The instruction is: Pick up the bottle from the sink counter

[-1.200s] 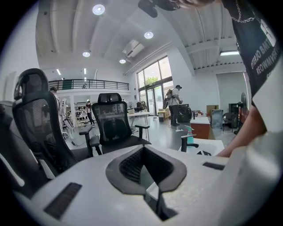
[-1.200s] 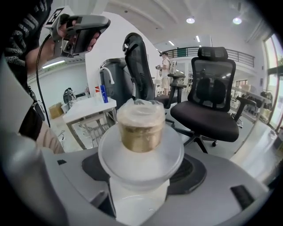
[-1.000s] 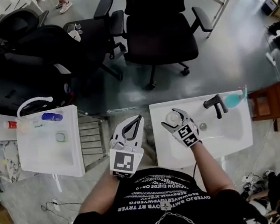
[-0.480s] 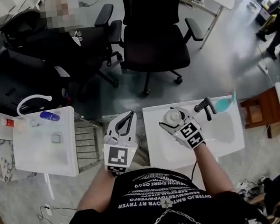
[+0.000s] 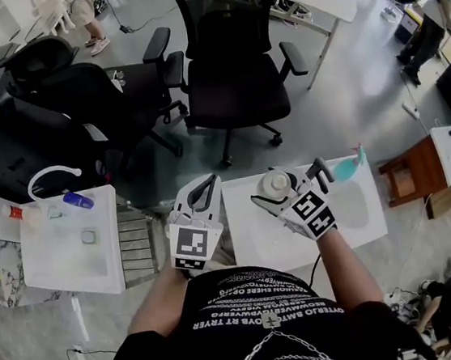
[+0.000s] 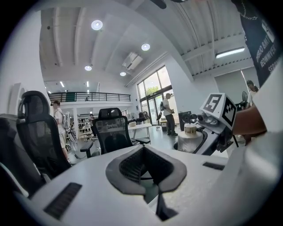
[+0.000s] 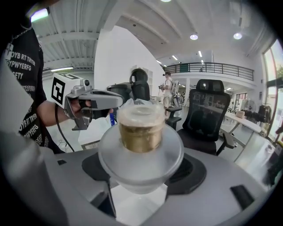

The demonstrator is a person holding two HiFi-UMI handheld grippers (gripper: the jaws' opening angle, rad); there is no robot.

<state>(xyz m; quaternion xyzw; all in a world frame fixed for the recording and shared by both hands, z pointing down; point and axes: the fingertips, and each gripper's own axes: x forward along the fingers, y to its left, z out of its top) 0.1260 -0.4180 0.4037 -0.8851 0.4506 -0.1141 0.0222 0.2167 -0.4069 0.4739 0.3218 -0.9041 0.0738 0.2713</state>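
A black office chair [image 5: 229, 60] stands at the far side, with a second dark chair [image 5: 61, 105] to its left. Nearer lies the white sink counter [image 5: 253, 241], and well apart on the left is another white counter [image 5: 48, 262].

The right claw [image 5: 280, 195] is over the far edge of the sink counter, its jaws closed around the bottle [image 7: 140, 132]. This is a frosted, wide-bodied bottle with a gold collar and pale cap, held upright above the white surface. Compared with a second ago, this claw and the bottle sit further right, close beside the black faucet [image 5: 319, 170] rather than apart from it. The marker cube also looks larger from the head view.

The left claw [image 5: 208, 182] hangs just left of the sink counter, over the slatted gap between the two counters, much as it did before. Its jaw tips are together and nothing is between the pads.

A teal item [image 5: 345, 168] lies just right of the faucet.
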